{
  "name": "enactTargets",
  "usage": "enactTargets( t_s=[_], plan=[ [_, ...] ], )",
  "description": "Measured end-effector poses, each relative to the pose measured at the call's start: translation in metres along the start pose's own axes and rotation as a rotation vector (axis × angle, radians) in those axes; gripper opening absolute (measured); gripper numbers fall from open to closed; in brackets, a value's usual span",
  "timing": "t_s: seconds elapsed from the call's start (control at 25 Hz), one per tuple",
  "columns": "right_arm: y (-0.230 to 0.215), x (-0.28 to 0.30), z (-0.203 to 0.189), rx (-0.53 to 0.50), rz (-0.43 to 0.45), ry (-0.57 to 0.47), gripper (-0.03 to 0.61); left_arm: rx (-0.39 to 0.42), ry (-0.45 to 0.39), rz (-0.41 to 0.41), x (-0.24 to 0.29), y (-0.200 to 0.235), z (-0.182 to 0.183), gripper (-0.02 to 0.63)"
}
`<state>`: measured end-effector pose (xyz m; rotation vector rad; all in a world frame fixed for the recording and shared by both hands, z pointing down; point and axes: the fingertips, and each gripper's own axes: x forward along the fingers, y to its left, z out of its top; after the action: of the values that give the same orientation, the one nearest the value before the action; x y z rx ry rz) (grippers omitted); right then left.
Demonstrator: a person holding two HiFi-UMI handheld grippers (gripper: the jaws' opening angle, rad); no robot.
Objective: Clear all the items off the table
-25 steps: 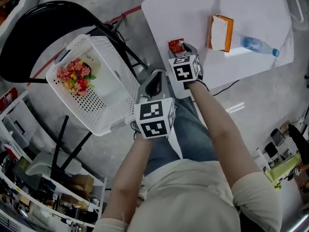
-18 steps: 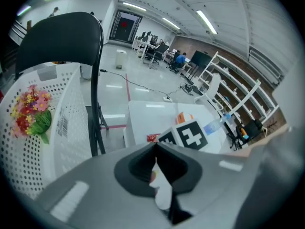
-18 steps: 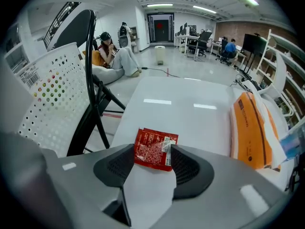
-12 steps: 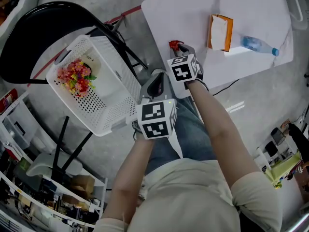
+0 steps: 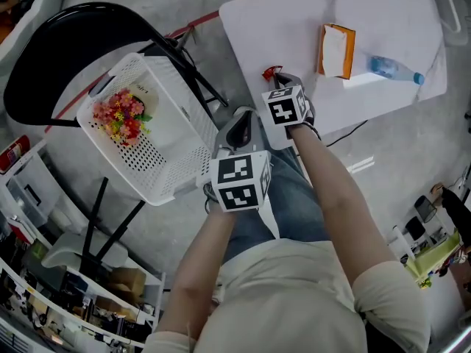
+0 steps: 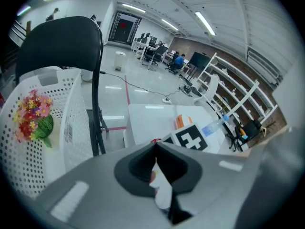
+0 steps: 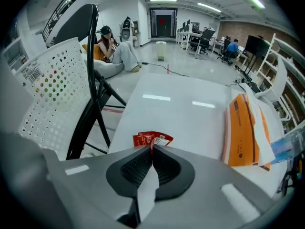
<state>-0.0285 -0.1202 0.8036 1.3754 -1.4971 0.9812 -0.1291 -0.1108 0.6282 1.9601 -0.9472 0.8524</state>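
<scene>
Head view first: what had changed there over the last second?

The right gripper (image 5: 275, 77) had settled over the red packet (image 5: 271, 72) at the near edge of the table (image 5: 294, 20). A second earlier much of the packet showed. Now only a red sliver stuck out past the tips.

And the jaws?

They had just been closing. The right gripper view showed them brought together, with the red packet's (image 7: 152, 139) near edge caught at the very tip of the right gripper (image 7: 151, 150). From above, the marker cube hid that grip.

So what did that mean for the task?

I judged the packet was pinched but not yet lifted, since it still lay flat on the table. The orange pack (image 5: 336, 50) and the water bottle (image 5: 394, 70) lay farther back, untouched.

What about the left gripper (image 5: 239, 116)?

It hung off the table, between the table and the white basket (image 5: 188, 123). Its own view showed the left gripper (image 6: 156, 145) closed, with nothing held that I could make out.

Did that view add anything else?

It showed the flowers (image 6: 31, 118) already lying in the basket, which sat on the black chair (image 5: 66, 43).
</scene>
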Motion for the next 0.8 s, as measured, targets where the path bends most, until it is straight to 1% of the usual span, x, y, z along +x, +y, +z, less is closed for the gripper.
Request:
enactTargets(
  t_s=[0.28,0.8],
  plan=[
    [0.0,-0.016,0.004,0.008,-0.003,-0.008,0.009,0.01,-0.011,-0.007,-0.01,-0.003,0.009,0.009],
    [-0.012,-0.074,0.019,0.009,-0.032,-0.043,0.009,0.037,-0.043,-0.006,-0.047,-0.011,0.022,0.009]
  ],
)
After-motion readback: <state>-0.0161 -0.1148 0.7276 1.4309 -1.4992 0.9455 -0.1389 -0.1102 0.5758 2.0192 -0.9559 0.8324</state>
